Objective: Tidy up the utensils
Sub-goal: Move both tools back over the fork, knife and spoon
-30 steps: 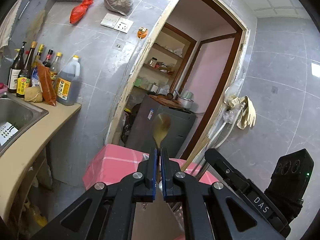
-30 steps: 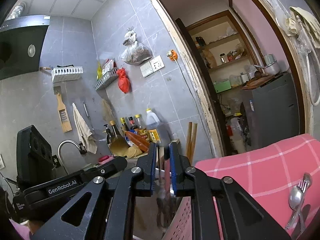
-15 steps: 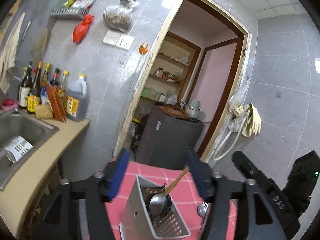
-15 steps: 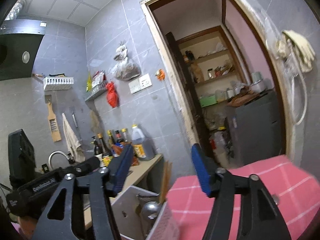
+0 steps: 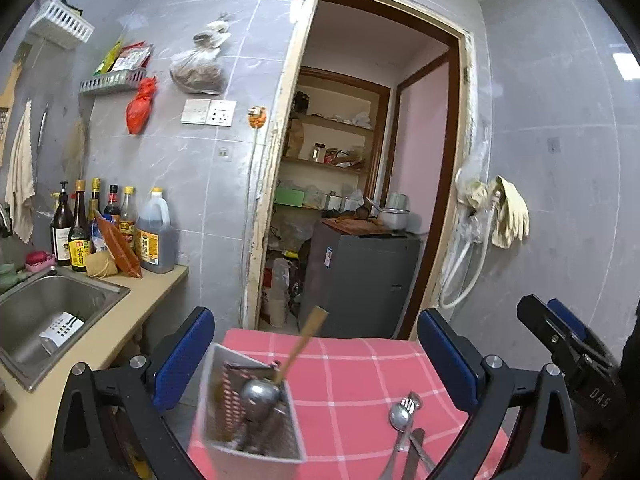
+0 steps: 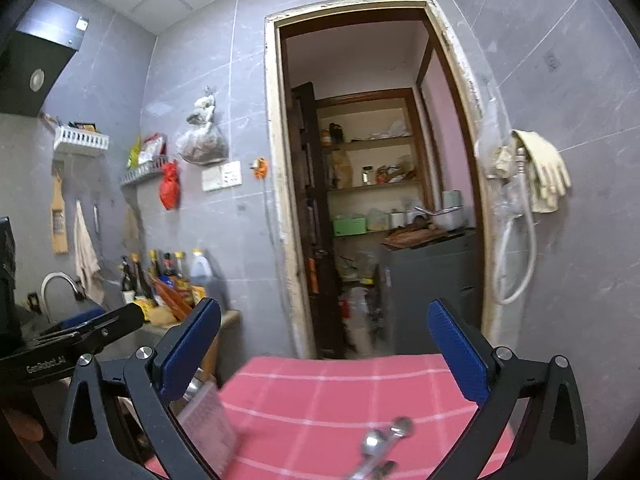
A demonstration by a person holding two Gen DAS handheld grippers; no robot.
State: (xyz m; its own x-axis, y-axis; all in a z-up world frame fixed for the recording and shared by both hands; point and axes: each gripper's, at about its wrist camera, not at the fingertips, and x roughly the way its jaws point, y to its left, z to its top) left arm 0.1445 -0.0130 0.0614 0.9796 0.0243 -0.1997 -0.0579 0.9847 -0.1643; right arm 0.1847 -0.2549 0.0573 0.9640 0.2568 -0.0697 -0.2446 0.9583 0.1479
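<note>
A white perforated utensil holder (image 5: 248, 412) stands on the pink checked tablecloth (image 5: 360, 364). A wooden-handled spoon (image 5: 304, 344) and a metal ladle (image 5: 260, 394) stick out of it. A metal spoon and fork (image 5: 402, 416) lie on the cloth to its right. My left gripper (image 5: 316, 318) hovers behind and above the holder, its jaws opening wide with nothing pressed between them. My right gripper (image 6: 324, 308) is also opening and holds nothing. In its blurred view the holder (image 6: 204, 412) sits low left and the spoon and fork (image 6: 384, 444) low right.
A steel sink (image 5: 48, 308) and a counter with several sauce bottles (image 5: 112, 232) run along the left. Behind the table a doorway shows a grey cabinet (image 5: 360, 276) and shelves. Rubber gloves (image 5: 508, 212) and a hose hang on the right wall.
Both grippers went from shut to wide open and drew back and upward. The left one let go of the wooden spoon, which now stands in the holder. The right one released its thin utensil.
</note>
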